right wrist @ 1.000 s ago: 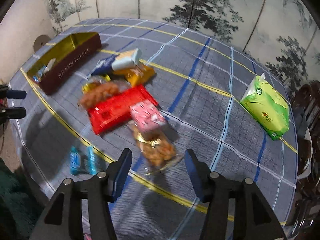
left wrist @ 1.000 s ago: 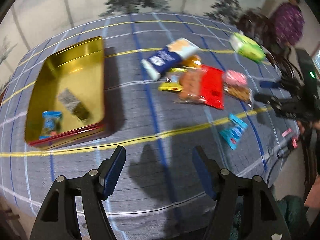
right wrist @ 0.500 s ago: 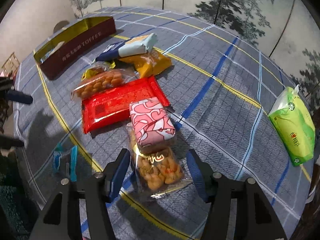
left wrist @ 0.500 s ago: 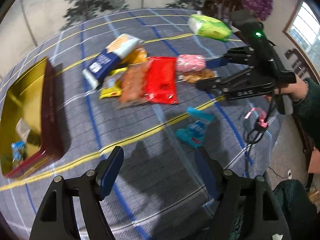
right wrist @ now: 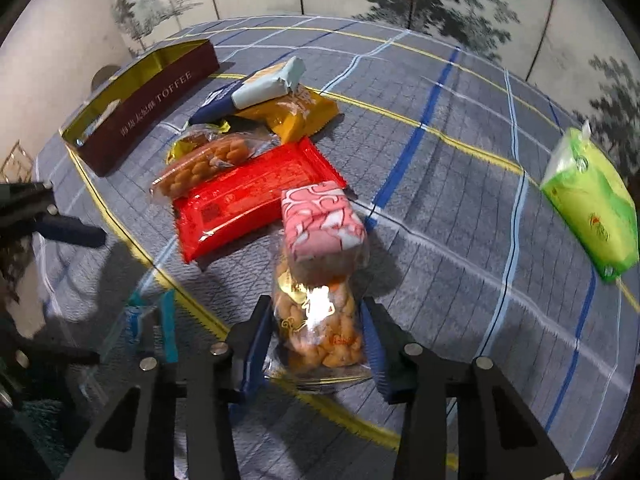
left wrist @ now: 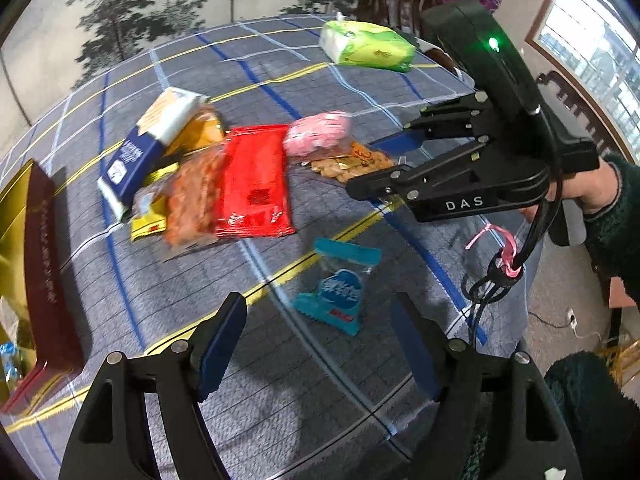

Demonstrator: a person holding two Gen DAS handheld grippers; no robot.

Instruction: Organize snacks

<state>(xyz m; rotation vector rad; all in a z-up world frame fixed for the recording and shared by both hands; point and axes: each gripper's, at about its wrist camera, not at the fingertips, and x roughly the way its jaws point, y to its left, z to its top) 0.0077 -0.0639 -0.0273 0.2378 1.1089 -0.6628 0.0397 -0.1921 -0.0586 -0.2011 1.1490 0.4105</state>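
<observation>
My left gripper is open and empty above the table, just short of a small blue snack packet. My right gripper is open with its fingers on both sides of a clear bag of nuts; it also shows in the left wrist view. A pink packet lies on the bag's far end. Behind are a red packet, another nut bag, a yellow bag and a blue-white packet. The gold toffee tin stands at the left.
A green tissue pack lies at the far right of the checked tablecloth. The tin holds a few small packets. A folding screen stands behind the table. Chairs and a window are at the right in the left wrist view.
My left gripper has swung right, from facing the tin to facing the blue packet. My right gripper has moved forward and down until its fingers flank the nut bag.
</observation>
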